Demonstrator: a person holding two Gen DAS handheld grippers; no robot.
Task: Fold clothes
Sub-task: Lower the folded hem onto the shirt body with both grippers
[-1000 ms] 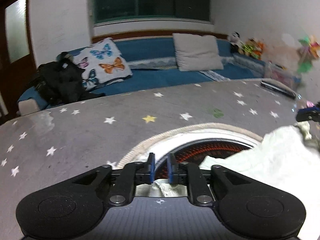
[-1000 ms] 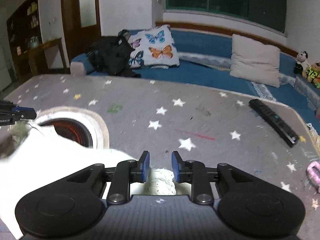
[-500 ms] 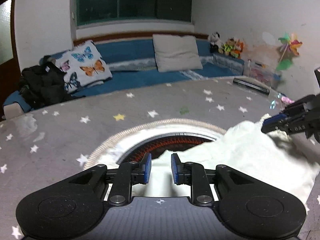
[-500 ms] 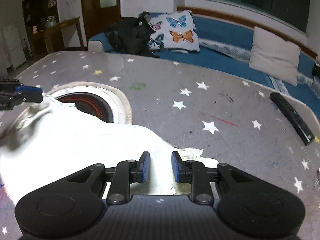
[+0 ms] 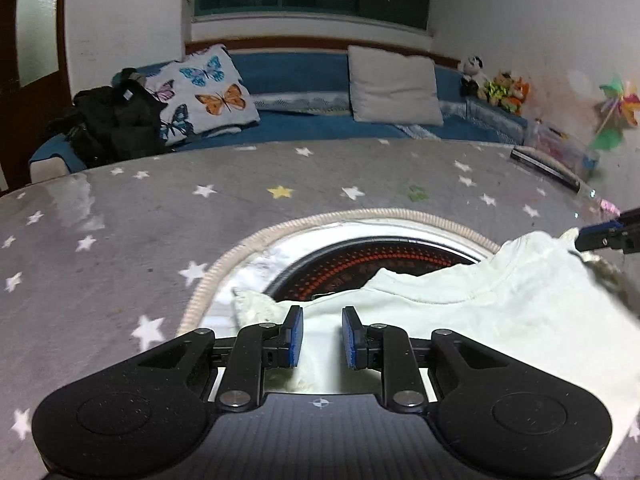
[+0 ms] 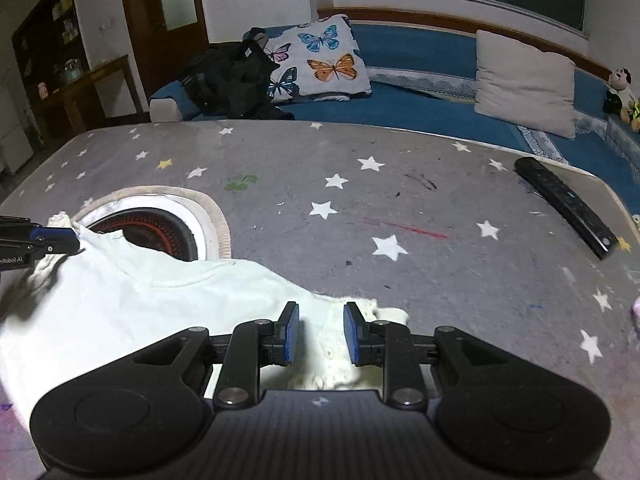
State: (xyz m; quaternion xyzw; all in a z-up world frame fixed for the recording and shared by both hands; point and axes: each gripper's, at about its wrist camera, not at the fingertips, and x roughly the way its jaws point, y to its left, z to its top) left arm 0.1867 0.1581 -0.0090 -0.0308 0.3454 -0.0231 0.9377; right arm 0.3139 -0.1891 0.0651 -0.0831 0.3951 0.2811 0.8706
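Lettering reading "nRobot.AI", cut off at the frame edge, shows in white on the black body of the left claw (image 6: 60, 239) where it enters the right wrist view; no other writing can be read. One pale cream-white cotton garment (image 6: 132, 304) lies spread on the grey star-printed table (image 6: 400, 200), smooth across its middle with a stitched neckline seam curving along the far edge, and bunched into lumpy, textured folds at both ends. Its far edge overlaps a round red-and-black patterned disc (image 5: 380, 260) ringed in white with a beige corded border. The left claw (image 5: 322, 338) hovers over one end of the garment with its two blue-padded fingers (image 5: 295, 336) parted and cloth showing in the gap, nothing pinched. The right claw (image 6: 322, 334) stands likewise over the other crumpled end, its blue pads apart and gripping nothing. One long black remote control (image 6: 566, 206) lies near the table's far right edge, well apart from the garment. Behind the table, a blue sofa (image 6: 420, 92) carries two cushions: one butterfly-printed cushion (image 6: 320, 60) and one plain grey cushion (image 6: 524, 82), plus a heap of black fabric (image 6: 232, 76).
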